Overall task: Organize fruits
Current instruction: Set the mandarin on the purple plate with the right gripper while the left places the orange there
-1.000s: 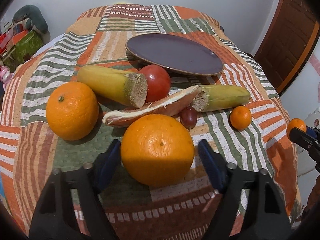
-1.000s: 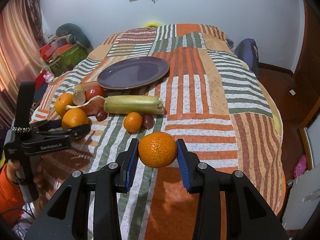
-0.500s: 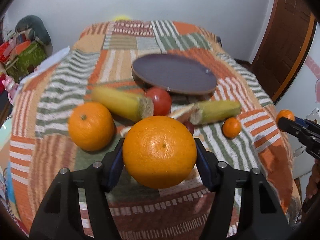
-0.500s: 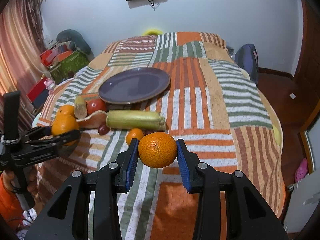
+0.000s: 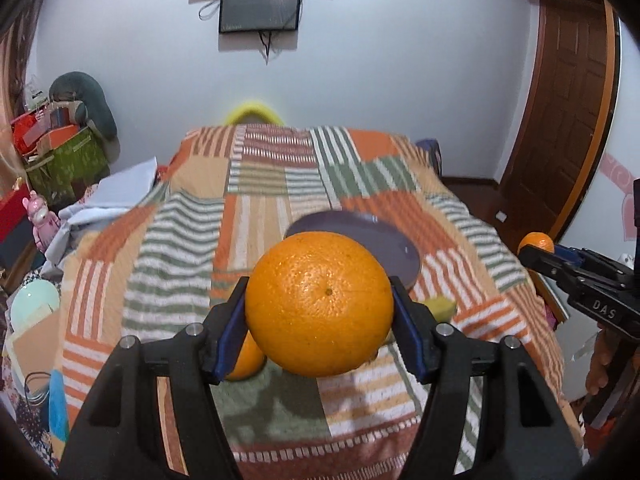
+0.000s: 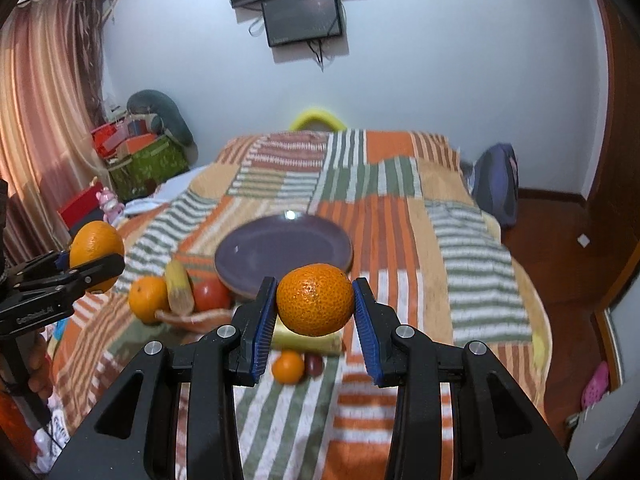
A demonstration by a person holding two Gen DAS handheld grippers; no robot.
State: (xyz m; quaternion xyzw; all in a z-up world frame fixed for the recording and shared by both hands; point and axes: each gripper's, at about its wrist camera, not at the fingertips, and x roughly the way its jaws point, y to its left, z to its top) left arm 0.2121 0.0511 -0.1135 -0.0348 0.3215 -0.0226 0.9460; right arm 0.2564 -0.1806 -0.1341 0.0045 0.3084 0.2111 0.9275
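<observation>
- Left tool [image 5: 319, 312]: clamped on big orange [image 5: 319, 304], blue pads on its sides at 9 and 3 o'clock; jaws just closed in a touch with the fruit between them. Orange is in the air above the bed [image 5: 180, 240], no contact w/ cover.
- Right tool [image 6: 315, 312]: gripping small orange [image 6: 315, 300], pads at 9 and 3; also off the bed.
- Plate [image 6: 280, 252]: purple, nothing on it, at 12 o'clock from both tools. Looks like the drop spot, my guess.
- Left on the bed, at 9 o'clock of the small orange in right view: another orange [image 6: 148, 298], a cut yellow stalk [image 6: 178, 286], a tomato [image 6: 211, 295]. At 6 o'clock: tiny orange [image 6: 287, 366], dark grape-like fruit [image 6: 315, 365], partly hidden.
- Handling, big orange: prob. fairly heavy for its grip, firm rind w/ slight give, pebbled so not very slick. Round, so it could roll out if pads sit off the widest line. Hold at the equator, as now.
- Small orange: lighter, softer skin, bruises if squeezed hard. Same mid-line hold.
- Both will roll on a flat plate; set down gently, away from rim.
</observation>
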